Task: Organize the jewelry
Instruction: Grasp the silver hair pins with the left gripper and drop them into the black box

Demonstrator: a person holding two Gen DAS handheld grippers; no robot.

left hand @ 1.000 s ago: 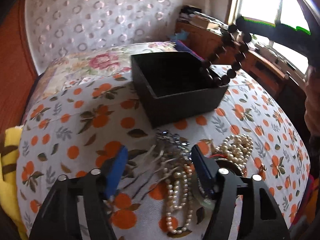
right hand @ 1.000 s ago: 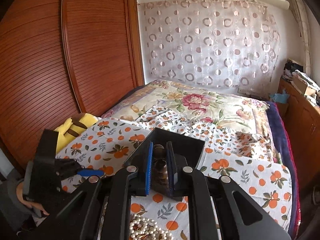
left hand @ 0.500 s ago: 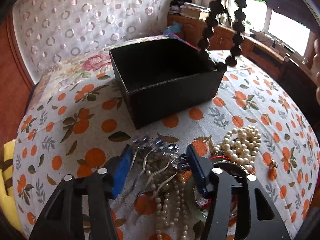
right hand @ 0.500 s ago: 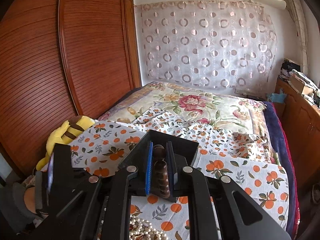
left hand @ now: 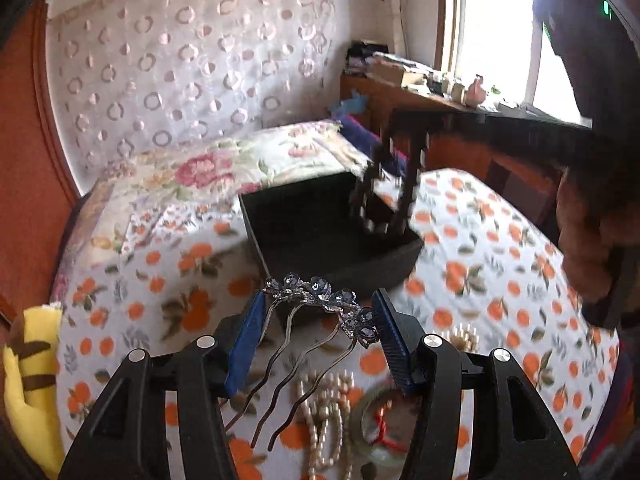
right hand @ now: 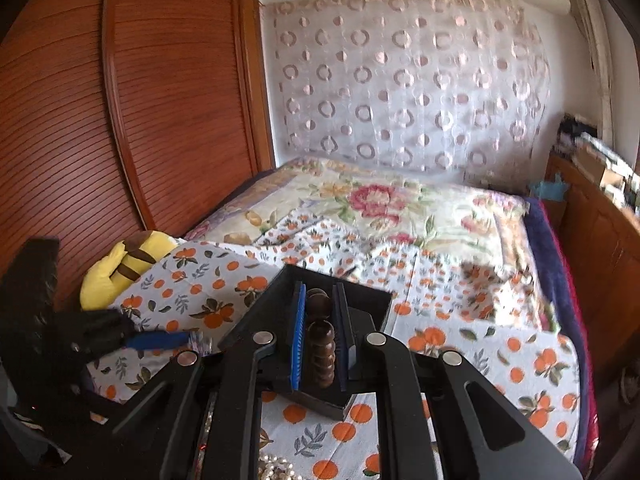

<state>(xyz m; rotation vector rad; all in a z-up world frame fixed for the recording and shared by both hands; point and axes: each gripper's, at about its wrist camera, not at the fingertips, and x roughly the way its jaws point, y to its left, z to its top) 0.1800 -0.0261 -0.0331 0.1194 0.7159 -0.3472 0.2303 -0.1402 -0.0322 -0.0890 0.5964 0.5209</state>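
Note:
My left gripper (left hand: 318,332) is shut on a silver hair comb with blue gems (left hand: 320,300), held clear of the bed with its prongs hanging toward me. Beyond it the open black box (left hand: 360,268) sits on the orange-print sheet. A dark wooden bead bracelet (left hand: 384,192) dangles, blurred, over the box's right side. In the right wrist view the right gripper (right hand: 320,340) is shut on that bracelet (right hand: 320,336), right above the box (right hand: 360,286). One blue finger (right hand: 160,338) of the left gripper shows at the lower left there.
Pearl strands (left hand: 320,412) and a pale bangle with red thread (left hand: 380,420) lie on the sheet under the left gripper. A yellow plush toy (left hand: 28,372) rests at the bed's left edge by the wooden wardrobe (right hand: 120,120). A cluttered desk (left hand: 420,80) and a person's hand (left hand: 580,232) are at the right.
The left gripper closed its pads on the hair comb in the jewelry pile and lifted it off the sheet. The right gripper kept the bracelet above the box.

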